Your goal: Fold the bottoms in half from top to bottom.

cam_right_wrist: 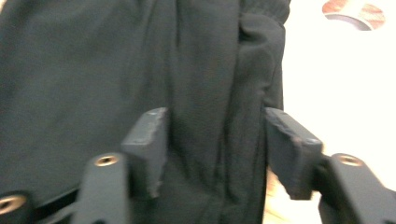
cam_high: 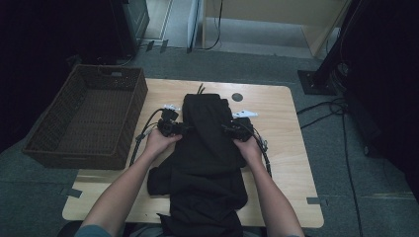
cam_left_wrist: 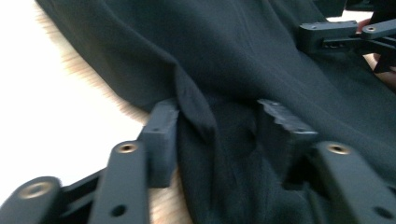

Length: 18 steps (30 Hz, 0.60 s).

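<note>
A black garment lies lengthwise on the wooden table, its near end hanging over the front edge. My left gripper is at the garment's left edge and my right gripper at its right edge, both pointing inward. In the left gripper view the left gripper stands open astride a raised fold of the black cloth, and the right gripper shows at the far side. In the right gripper view the right gripper is open with the garment's bunched edge between its jaws.
A dark woven basket stands at the table's left end, with nothing in it. A small dark round mark sits on the table behind the garment. Cables and a stand foot lie on the floor to the right.
</note>
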Available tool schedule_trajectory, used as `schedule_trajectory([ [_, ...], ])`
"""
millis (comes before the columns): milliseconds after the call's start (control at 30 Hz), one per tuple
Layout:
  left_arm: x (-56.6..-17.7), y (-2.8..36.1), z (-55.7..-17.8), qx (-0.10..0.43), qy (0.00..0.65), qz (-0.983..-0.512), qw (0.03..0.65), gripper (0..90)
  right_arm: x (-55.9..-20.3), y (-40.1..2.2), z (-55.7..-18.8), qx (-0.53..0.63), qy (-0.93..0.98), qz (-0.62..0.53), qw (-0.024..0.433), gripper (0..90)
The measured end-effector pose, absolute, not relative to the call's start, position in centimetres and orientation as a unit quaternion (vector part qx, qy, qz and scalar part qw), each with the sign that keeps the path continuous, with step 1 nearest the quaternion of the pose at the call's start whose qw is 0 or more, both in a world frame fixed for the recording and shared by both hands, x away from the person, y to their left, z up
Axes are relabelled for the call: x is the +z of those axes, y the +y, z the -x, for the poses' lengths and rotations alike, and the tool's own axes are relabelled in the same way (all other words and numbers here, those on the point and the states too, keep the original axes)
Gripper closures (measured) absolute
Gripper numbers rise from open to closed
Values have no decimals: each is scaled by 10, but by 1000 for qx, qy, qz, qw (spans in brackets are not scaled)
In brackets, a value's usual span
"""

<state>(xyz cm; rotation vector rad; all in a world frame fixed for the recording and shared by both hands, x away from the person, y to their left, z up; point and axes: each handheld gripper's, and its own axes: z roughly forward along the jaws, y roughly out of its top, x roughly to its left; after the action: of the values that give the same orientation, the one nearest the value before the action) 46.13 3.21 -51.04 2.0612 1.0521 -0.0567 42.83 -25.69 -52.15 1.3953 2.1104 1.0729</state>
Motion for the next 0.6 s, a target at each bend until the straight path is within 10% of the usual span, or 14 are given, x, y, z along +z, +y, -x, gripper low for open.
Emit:
schedule_trajectory([
  [200, -511, 27, -465, -47, 419, -821, 386, 836, -518, -250, -428, 393, 752, -507, 153, 799],
  [600, -431, 34, -500, -14, 407, -797, 446, 882, -438, -273, -463, 453, 716, -517, 120, 830],
])
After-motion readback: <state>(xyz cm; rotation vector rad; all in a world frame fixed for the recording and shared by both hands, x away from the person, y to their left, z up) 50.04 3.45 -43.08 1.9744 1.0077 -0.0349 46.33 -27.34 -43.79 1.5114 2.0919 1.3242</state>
